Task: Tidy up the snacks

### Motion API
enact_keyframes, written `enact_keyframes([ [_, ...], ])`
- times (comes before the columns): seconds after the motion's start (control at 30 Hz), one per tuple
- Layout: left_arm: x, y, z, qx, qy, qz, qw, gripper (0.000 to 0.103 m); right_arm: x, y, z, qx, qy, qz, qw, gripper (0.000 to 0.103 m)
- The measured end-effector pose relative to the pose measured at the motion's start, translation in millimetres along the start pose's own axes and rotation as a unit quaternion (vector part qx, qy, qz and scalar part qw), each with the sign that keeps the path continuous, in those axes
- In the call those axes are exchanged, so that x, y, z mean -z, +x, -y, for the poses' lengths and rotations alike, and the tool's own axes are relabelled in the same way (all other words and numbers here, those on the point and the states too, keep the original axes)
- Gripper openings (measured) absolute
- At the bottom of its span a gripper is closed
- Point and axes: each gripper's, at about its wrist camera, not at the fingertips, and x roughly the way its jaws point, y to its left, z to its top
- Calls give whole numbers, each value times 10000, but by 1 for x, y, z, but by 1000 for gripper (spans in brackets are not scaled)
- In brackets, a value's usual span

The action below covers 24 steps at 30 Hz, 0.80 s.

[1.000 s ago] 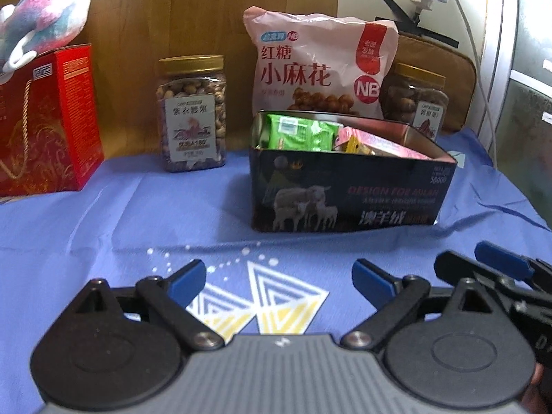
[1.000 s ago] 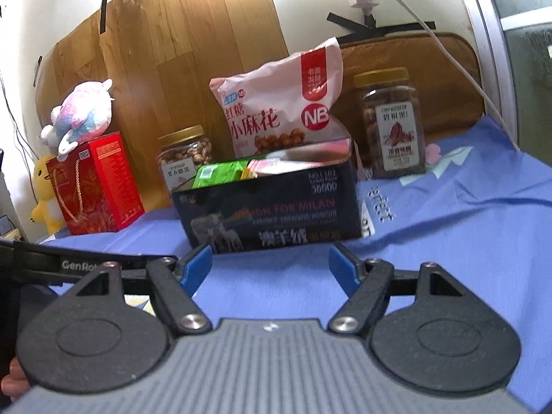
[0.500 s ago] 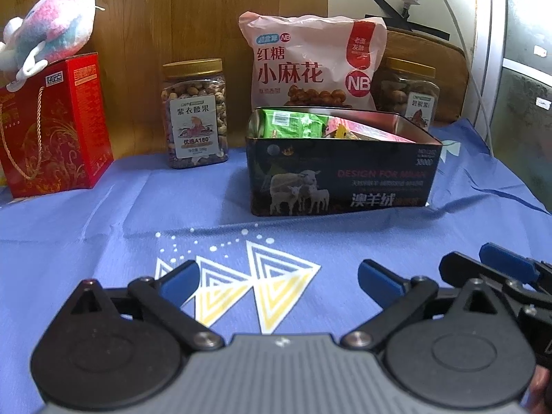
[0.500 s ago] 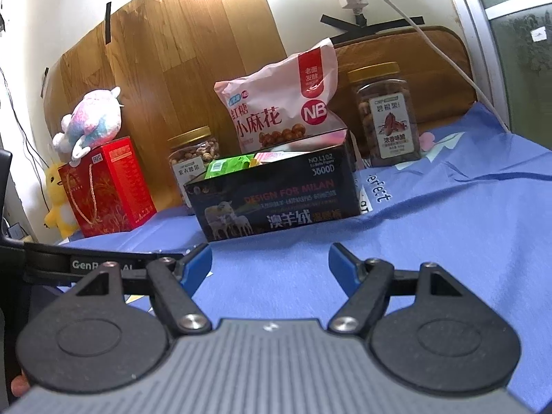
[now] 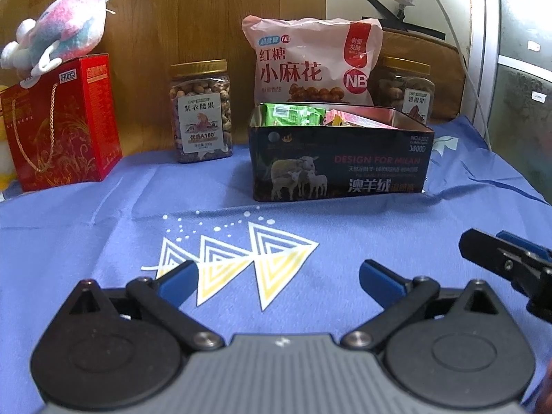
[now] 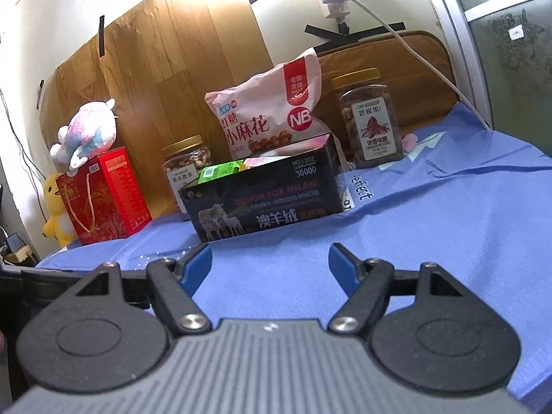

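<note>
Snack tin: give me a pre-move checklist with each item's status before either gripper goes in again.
1. Left gripper open, nothing between its fingers: ok.
2. Right gripper open and empty: ok.
3. Snack tin lid off, packets visible inside: ok.
4. Room left in the tin: cannot tell, its right part is hidden behind the wall.
5. Blue cloth between the grippers and the tin free of loose items: ok.
6. Pink snack bag and both nut jars stand outside the tin: not ok if they belong inside.
</note>
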Motion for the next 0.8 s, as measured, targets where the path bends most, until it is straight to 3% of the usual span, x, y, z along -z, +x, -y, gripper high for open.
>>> enact_keyframes([
  [0.17, 2, -4, -1, -38, 23, 121, 9999, 103, 1, -3, 0, 76, 12, 38, 10000, 77],
  [0.4, -2, -22, -3, -368, 59, 785, 9962, 103, 2, -2, -2, 171, -2, 39, 9998, 77],
  [0.53, -7, -24, -9, 13, -150, 695, 9975, 103, 2, 0, 0, 210, 55, 5, 9998, 77],
  [0.8, -4, -26, -3, -458, 165, 841, 9953, 103, 2, 2, 1, 234, 95, -42, 9997, 77],
])
